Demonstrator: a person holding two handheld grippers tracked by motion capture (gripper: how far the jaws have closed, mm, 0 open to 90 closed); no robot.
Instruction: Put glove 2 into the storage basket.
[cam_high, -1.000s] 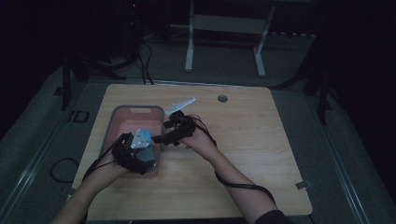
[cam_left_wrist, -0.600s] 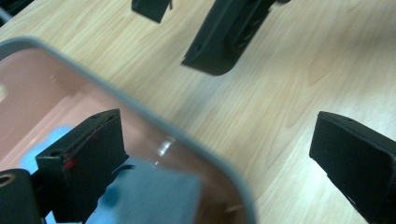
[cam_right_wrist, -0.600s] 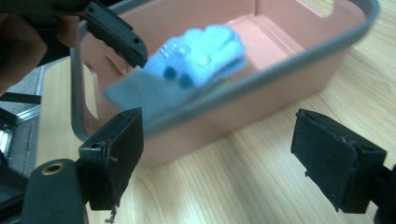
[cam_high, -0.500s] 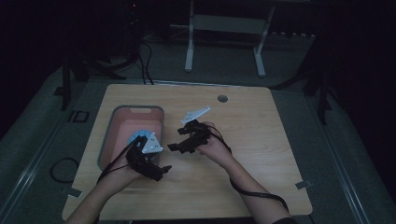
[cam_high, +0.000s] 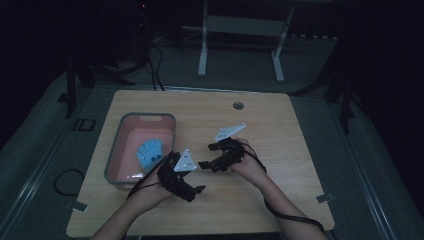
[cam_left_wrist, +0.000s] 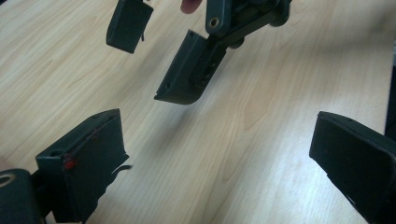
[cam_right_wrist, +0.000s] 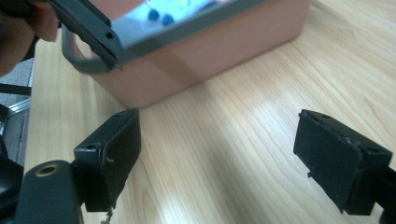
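A pink tray with a grey rim (cam_high: 116, 150) (cam_right_wrist: 210, 56) stands on the left of the wooden table (cam_high: 280, 130). A blue fan-shaped object (cam_high: 149, 152) lies inside it. My left gripper (cam_high: 194, 191) (cam_left_wrist: 219, 163) hovers over bare wood just right of the tray's near corner. Its jaws have just been opening and stand open with nothing between them. My right gripper (cam_high: 207, 156) (cam_right_wrist: 224, 158) is a little farther back and to the right, pointing left toward the tray. It is open and empty. The two grippers face each other closely.
A small round grommet (cam_high: 238, 105) sits in the tabletop near the far edge. Cables trail from both grippers toward the near edge. Beyond the table stand a white desk frame (cam_high: 240, 45) and dark floor.
Both hands have drawn away from the tray, rightward and toward the near edge. The blue object now lies uncovered in the tray.
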